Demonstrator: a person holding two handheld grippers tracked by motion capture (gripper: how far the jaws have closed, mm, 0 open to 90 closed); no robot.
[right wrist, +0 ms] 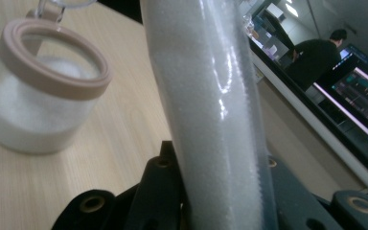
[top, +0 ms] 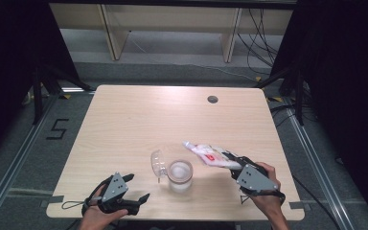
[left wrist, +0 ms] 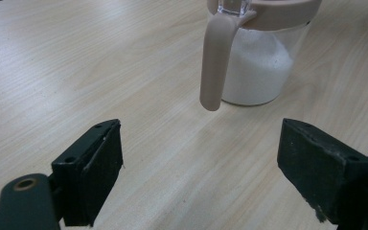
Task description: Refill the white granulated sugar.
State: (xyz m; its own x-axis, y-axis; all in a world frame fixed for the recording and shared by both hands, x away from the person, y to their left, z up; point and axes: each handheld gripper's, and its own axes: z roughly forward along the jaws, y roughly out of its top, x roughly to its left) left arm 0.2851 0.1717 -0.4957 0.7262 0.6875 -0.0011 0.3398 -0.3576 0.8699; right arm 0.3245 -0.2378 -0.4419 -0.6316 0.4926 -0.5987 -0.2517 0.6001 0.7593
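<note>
**Bag held over the open jar, pour in hand**

Your bag (top: pixel 210 155) of white grains sits right of centre in the lower half of the high view, lying almost level with its free end pointing left and reaching just above the jar's right rim. Your right gripper (top: pixel 231 161) is clamped on its other end; in the right gripper view the bag (right wrist: pixel 211 105) rises straight out between the closed jaws up the middle of the frame.

The jar (top: pixel 179 175) stands just below and left of the bag's tip, near the table's (top: pixel 139 120) front edge, with its clear lid (top: pixel 158 163) swung up and open on the left. In the right gripper view the jar (right wrist: pixel 38 91) shows at upper left, partly filled with white grains.

Your left gripper (top: pixel 138 187) rests low at lower left of the high view, jaws wide and empty, well apart from the jar.

You look to be in the pouring step. Next, you would tilt the bag's open end down over the mouth; whether grains are flowing cannot be told. Steadying the jar by its handle (left wrist: pixel 215 62) with the left gripper may help.
</note>
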